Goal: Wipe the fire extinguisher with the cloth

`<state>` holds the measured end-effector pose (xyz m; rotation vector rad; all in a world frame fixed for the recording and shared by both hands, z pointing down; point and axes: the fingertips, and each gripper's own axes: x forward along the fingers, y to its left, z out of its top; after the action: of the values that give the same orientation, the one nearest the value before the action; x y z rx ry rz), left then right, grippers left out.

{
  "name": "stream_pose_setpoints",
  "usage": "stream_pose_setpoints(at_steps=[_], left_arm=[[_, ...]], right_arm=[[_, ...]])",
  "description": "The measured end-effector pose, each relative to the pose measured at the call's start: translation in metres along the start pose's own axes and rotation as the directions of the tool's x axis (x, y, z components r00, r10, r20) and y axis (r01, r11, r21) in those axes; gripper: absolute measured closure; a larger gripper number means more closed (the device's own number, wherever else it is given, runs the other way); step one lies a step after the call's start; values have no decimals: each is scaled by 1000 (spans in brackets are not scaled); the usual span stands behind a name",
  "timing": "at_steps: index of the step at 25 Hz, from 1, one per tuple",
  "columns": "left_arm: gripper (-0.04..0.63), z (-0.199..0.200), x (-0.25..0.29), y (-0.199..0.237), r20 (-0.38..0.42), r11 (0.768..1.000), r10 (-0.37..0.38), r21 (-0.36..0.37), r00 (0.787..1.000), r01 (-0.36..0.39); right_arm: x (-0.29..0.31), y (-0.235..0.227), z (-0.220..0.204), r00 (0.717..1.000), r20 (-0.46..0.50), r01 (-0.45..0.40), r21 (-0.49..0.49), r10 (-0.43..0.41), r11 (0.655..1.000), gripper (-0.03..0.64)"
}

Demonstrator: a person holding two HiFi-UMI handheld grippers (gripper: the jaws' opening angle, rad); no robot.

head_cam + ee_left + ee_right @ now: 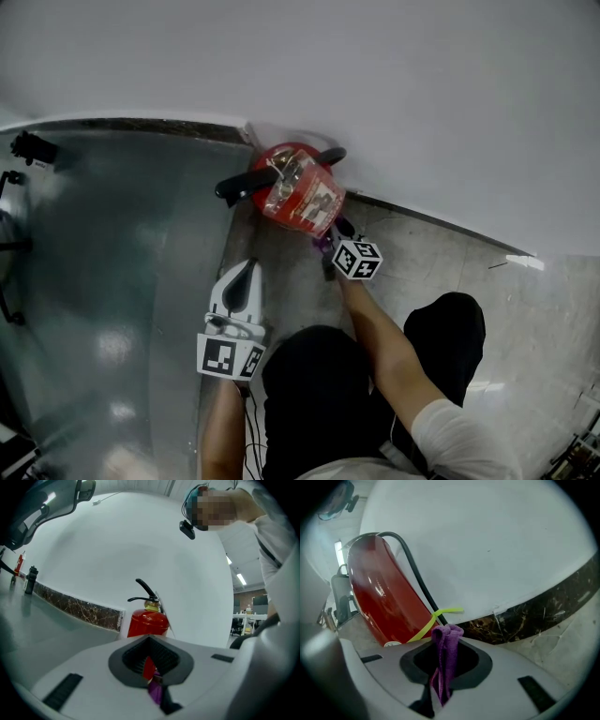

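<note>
- Left hand-held gripper (246,269) is nearest to the person, jaws closed together on nothing, held back from the job.
- Right hand-held gripper (445,667) is clamped on the purple cloth (446,644), a bunched fold sticking out past the jaws.
- The cloth sits just beside the lower red body (contact unclear).
- Fire extinguisher (298,195) stands on the floor (441,272) against the white wall (375,75), with its black hose (415,569) down the side.
- Judgement: cloth gripped and brought up; no sign of wiping, so most of the body is left.
</note>
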<state>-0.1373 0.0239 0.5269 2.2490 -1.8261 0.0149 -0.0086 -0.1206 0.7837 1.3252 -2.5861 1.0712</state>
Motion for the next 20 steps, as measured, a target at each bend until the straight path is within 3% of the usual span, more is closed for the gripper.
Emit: stream_pose_setpoints(at_steps=[13,20], left_arm=[[591,-7,-2,-2,-15,1000,7,-20,1000,-7],[591,10,-3,5,5,999,27,-32,1000,-27]], right_arm=[[-33,61,37,987,86,-145,79,138,986,560],[-58,102,92,971,133,-210,66,200,975,560]])
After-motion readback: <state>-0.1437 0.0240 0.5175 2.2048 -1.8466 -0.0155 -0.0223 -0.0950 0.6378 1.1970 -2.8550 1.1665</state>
